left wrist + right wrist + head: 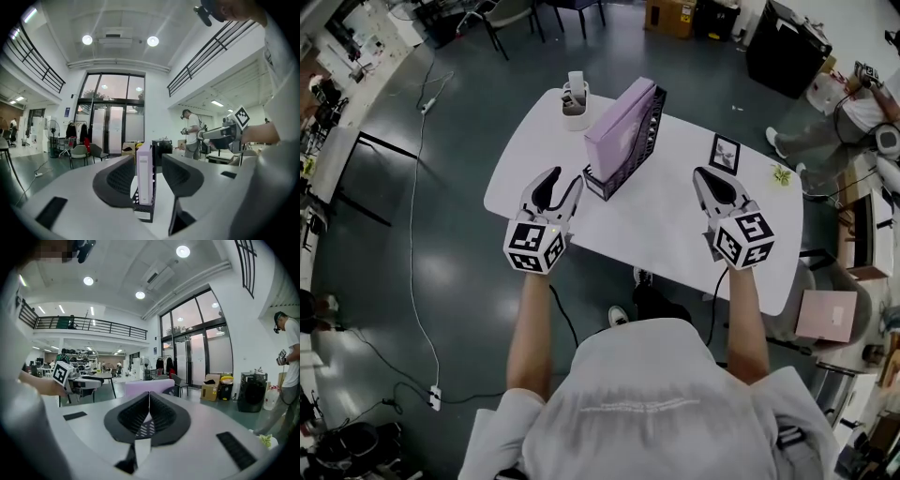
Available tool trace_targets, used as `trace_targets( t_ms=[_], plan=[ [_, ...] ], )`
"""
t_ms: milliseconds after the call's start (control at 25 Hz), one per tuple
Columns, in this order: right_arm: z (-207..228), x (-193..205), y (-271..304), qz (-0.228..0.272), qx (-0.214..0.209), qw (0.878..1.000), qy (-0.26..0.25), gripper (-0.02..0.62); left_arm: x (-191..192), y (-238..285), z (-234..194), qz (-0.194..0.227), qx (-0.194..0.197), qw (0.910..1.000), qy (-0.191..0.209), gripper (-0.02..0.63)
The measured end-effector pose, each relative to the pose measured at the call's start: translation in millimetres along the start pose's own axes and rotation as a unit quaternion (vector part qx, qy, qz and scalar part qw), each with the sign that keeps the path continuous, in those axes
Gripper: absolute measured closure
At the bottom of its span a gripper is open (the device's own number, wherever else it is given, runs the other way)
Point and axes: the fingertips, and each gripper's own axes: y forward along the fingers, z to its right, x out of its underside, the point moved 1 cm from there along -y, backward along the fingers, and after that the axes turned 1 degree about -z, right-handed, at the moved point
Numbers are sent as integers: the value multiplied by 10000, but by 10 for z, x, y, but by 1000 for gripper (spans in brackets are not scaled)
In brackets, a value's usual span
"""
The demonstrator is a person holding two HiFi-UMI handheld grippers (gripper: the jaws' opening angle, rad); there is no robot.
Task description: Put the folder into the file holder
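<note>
Lilac plastic folder [622, 127] upright in black mesh file holder [598, 185], just ahead of released, empty left gripper [562, 178]; right gripper [705, 174] clenched, farther.

Folder [622, 127] lilac; file holder [653, 120] black, perforated; table [670, 230] white; floor [441, 187] dark grey-green; picture frame [725, 153] black.

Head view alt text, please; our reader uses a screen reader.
A lilac folder stands in a black file holder on a white table, seen from above. Nearer the camera the person holds both grippers empty: the left gripper with jaws apart, the right gripper with jaws together.
</note>
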Motion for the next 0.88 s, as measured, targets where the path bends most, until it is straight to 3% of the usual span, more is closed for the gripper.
trace_targets(
  t_ms=[200, 480, 680, 880],
  plan=[
    [-244, -143, -145, 220, -90, 9996, -174, 569, -127, -292, 83, -198, -119, 9992, 336, 486],
    [-429, -252, -280, 263, -106, 9983, -503, 569, -305, -565, 136, -99, -367, 9980, 500, 582],
    [-495, -358, -319, 306, -154, 9975, -624, 569, -447, -674, 260, -135, -301, 9968, 722, 591],
    [-622, -442, -344, 407, -310, 9960, -730, 571, -585, -778, 397, -100, -125, 9977, 666, 591]
  ],
)
